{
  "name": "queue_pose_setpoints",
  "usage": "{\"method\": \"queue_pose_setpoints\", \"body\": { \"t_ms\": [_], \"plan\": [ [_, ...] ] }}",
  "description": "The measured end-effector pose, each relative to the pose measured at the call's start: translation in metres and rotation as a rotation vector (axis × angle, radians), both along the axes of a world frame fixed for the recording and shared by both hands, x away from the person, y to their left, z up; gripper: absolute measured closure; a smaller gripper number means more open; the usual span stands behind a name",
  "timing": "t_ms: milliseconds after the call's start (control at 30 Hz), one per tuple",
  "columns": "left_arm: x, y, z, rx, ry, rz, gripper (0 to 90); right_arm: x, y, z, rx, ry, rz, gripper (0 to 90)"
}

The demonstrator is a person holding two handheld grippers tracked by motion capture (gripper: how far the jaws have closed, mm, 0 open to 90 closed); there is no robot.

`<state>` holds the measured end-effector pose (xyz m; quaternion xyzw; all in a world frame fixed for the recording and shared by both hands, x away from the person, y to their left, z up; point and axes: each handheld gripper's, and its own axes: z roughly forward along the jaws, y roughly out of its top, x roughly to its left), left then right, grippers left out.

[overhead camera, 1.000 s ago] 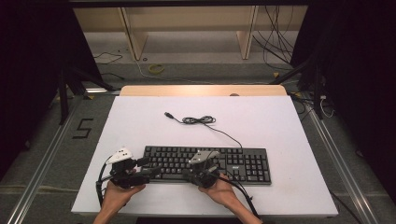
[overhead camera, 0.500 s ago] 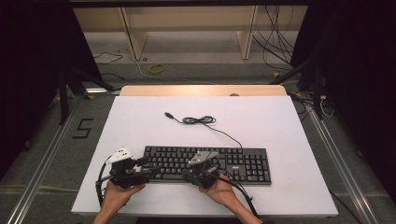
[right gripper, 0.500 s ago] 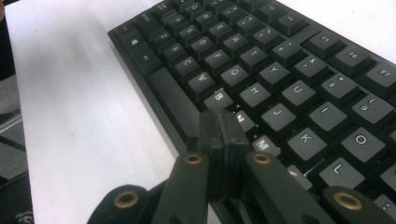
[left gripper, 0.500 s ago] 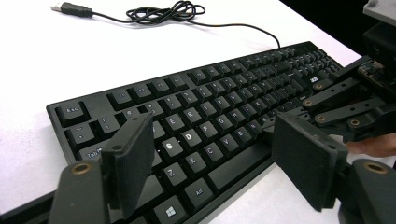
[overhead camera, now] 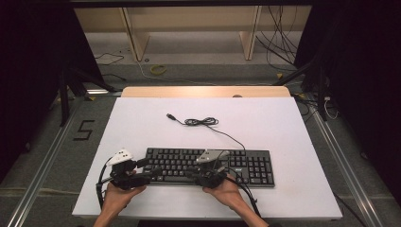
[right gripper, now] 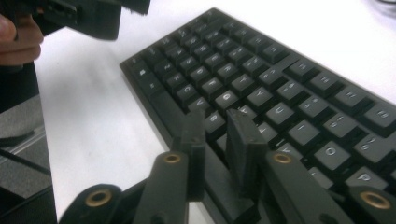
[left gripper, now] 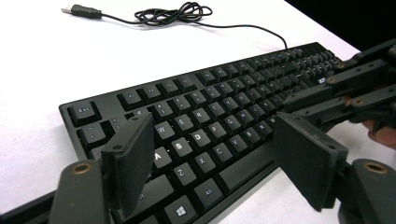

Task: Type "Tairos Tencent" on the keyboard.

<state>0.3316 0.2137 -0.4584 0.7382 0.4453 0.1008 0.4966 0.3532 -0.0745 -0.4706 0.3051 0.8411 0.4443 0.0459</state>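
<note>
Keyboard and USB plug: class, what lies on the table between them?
In the high view, between the keyboard and the USB plug lies the coiled cable; otherwise bare white table.

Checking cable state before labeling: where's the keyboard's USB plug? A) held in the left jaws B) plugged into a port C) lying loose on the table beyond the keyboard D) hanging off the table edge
C: the USB plug lies free on the white table, past the keyboard, with the cable loosely coiled beside it.
</note>
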Motion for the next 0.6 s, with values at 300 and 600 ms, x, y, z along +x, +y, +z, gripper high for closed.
{"method": "queue_pose_setpoints", "body": {
  "t_ms": [300, 600],
  "plan": [
    [0.001, 0.001, -0.001, 0.014, 0.005, 0.006, 29.9, 0.005, -0.003, 0.007, 0.029, 0.008, -0.025, 57.3],
    [0.005, 0.006, -0.004, 0.038, 0.031, 0.049, 33.1, 0.013, -0.001, 0.012, 0.034, 0.006, -0.048, 38.4]
  ]
}}
